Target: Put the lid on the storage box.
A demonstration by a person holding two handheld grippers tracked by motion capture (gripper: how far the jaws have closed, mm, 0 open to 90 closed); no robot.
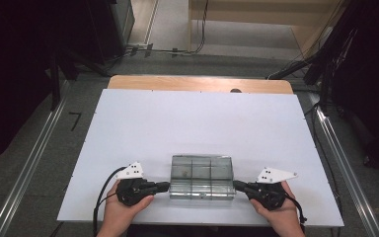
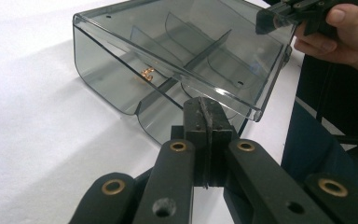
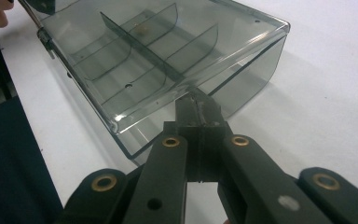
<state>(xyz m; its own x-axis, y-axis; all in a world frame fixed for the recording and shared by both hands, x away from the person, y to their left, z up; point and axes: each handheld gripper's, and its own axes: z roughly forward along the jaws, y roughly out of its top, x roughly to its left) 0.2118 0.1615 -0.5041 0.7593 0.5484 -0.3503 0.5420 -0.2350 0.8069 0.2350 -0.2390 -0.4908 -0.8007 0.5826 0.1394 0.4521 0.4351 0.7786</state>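
Near the front edge of the white tabletop [image 1: 143, 123] lies a smoky, see-through divided box [image 1: 201, 176]. Left gripper view alone reveals a small coppery piece [image 2: 147, 73] inside. Left tongs [image 1: 166, 186] and right tongs [image 1: 237, 185], both clenched, meet its opposite ends, hands low and level.

White surface [image 1: 197, 123] on wood table [image 1: 200, 84]; grey floor [image 1: 44, 163], metal rails [image 1: 27, 173] either side, dark surroundings, cables [image 1: 168, 49] behind.
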